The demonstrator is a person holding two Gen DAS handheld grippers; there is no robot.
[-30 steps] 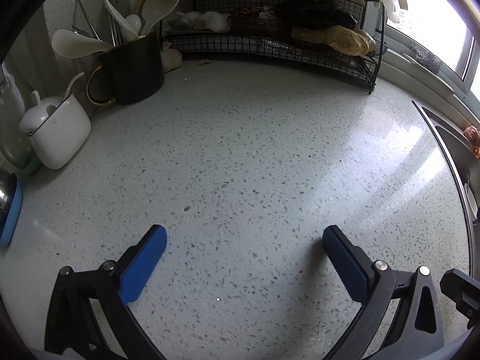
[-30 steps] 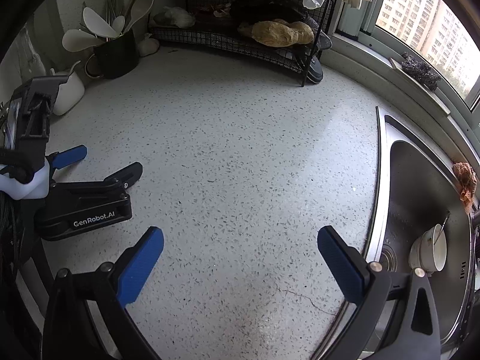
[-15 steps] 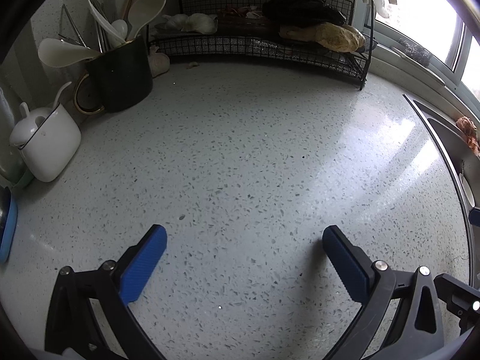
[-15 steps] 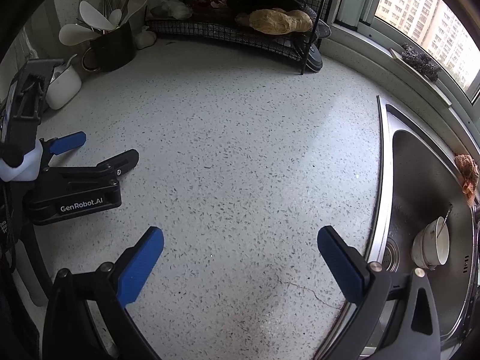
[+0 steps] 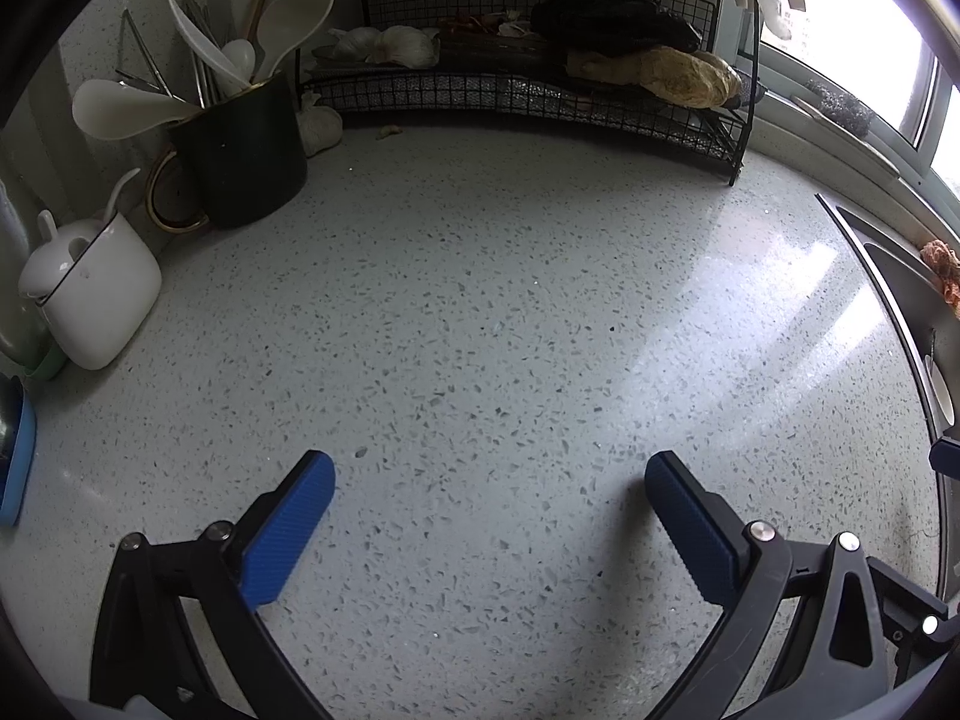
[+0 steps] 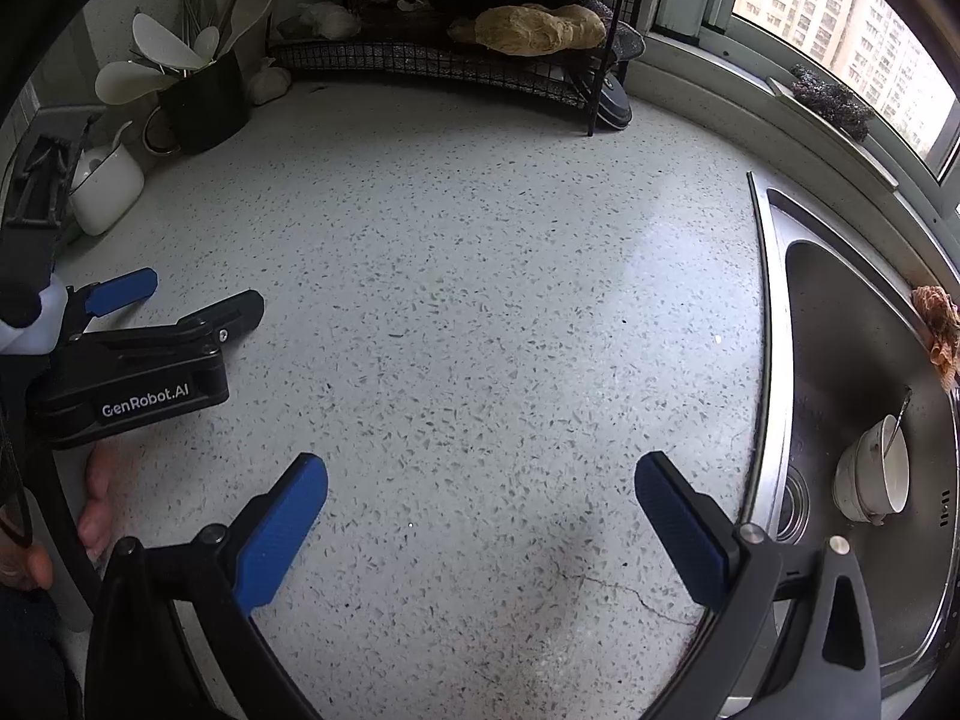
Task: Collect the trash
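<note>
Compared with one second earlier, both views have shifted slightly, so the utensil holder point(image 5: 240, 156) and white lidded pot point(image 5: 96, 294) sit a little differently at upper left, while each tool's spread is unchanged. Left tool point(image 5: 489, 483): jaws wide, nothing between the blue pads point(image 5: 288, 531), held low and nearly level over the speckled surface point(image 5: 510, 300), pointing toward the wire rack point(image 5: 540, 90) at the back wall. Right tool point(image 6: 480, 480): jaws likewise wide and empty, poised above the surface just left of the sink point(image 6: 840, 330) rim. In the right wrist view the left tool point(image 6: 180, 300) appears at the left edge, lying close to the surface, with part of the person's hand point(image 6: 93, 510) visible below it. Rack contents: garlic bulbs point(image 5: 396, 45), a dark bundle and a tan crumpled item point(image 5: 678, 78). One small scrap point(image 5: 390, 132) lies on the surface just in front of the rack, beside a garlic bulb point(image 5: 321, 123), well apart from both tools; whether it is trash cannot be told. Sink: a white cup point(image 6: 876, 474) with a spoon; an orange scrubber point(image 6: 939, 324) on the far rim
</note>
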